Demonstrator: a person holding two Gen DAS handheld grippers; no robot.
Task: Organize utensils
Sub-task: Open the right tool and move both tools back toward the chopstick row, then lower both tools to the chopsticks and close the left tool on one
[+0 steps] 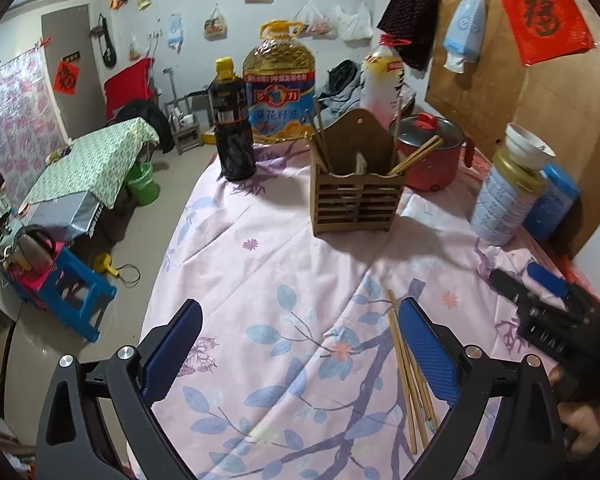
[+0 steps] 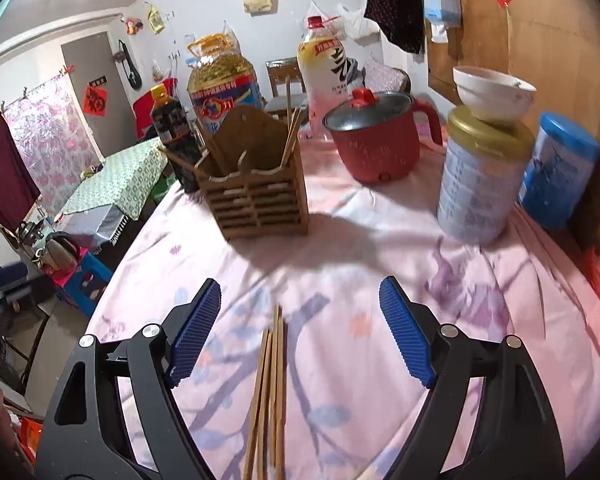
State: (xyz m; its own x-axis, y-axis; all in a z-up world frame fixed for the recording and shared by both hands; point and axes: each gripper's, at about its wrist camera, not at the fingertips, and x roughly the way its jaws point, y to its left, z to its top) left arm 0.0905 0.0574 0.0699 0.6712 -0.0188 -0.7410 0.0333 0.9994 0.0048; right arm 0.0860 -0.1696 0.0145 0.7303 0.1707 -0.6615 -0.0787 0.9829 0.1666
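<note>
A wooden slatted utensil holder stands on the pink flowered tablecloth with several chopsticks leaning in it. A loose bundle of wooden chopsticks lies flat on the cloth nearer to me. My left gripper is open and empty, its right pad beside the bundle. My right gripper is open and empty above the cloth, with the bundle lying between its fingers, left of centre. The right gripper also shows in the left wrist view.
Behind the holder stand a dark sauce bottle, a large oil jug, a red-capped white bottle and a red lidded pot. A tin with a white bowl on top and a blue can stand at right.
</note>
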